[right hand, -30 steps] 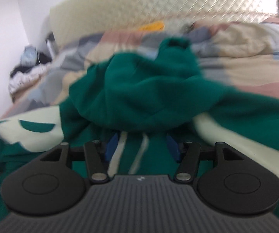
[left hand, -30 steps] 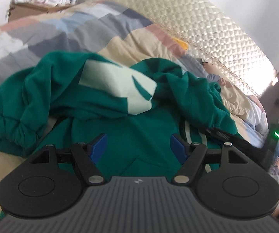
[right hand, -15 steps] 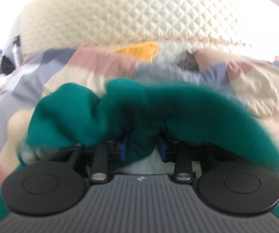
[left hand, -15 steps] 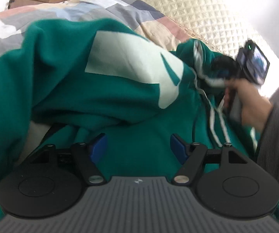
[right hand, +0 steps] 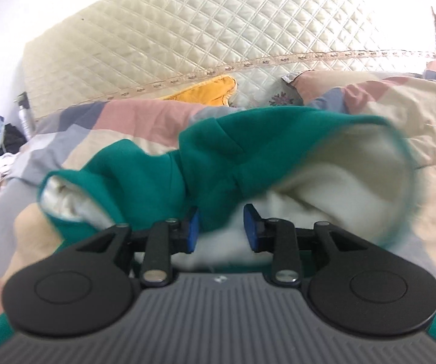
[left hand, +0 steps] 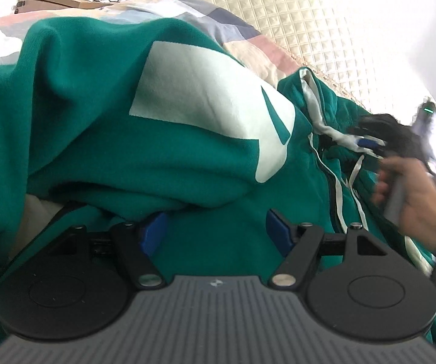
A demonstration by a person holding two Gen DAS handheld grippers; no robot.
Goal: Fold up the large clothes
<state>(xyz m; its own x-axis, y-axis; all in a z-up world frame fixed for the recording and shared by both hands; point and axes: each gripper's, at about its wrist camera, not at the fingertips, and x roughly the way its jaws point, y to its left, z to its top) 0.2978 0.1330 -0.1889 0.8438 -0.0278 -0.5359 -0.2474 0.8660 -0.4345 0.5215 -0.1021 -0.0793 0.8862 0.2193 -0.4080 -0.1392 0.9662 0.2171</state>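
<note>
A large green hoodie point(left hand: 121, 139) with a pale printed patch point(left hand: 206, 103) lies bunched on the bed. My left gripper point(left hand: 216, 233) is open, low over the hoodie's body, with cloth lying between the blue pads. My right gripper point(right hand: 220, 227) is shut on the hoodie's hood point(right hand: 218, 157) and holds it lifted, its cream lining point(right hand: 324, 188) facing the camera. In the left wrist view the right gripper point(left hand: 366, 144) shows at the right, held by a hand point(left hand: 412, 194), next to the white drawstrings point(left hand: 339, 194).
The bed has a patchwork quilt point(right hand: 127, 121) and a quilted cream headboard point(right hand: 218, 39). A yellow cloth point(right hand: 209, 91) lies by the headboard. A cardboard box point(left hand: 63, 0) with white clothes stands beyond the bed at the far left.
My right gripper has closed on the hood and lifted it up toward the headboard. The hoodie's body has been pulled closer and higher before my left gripper, which stays open.
</note>
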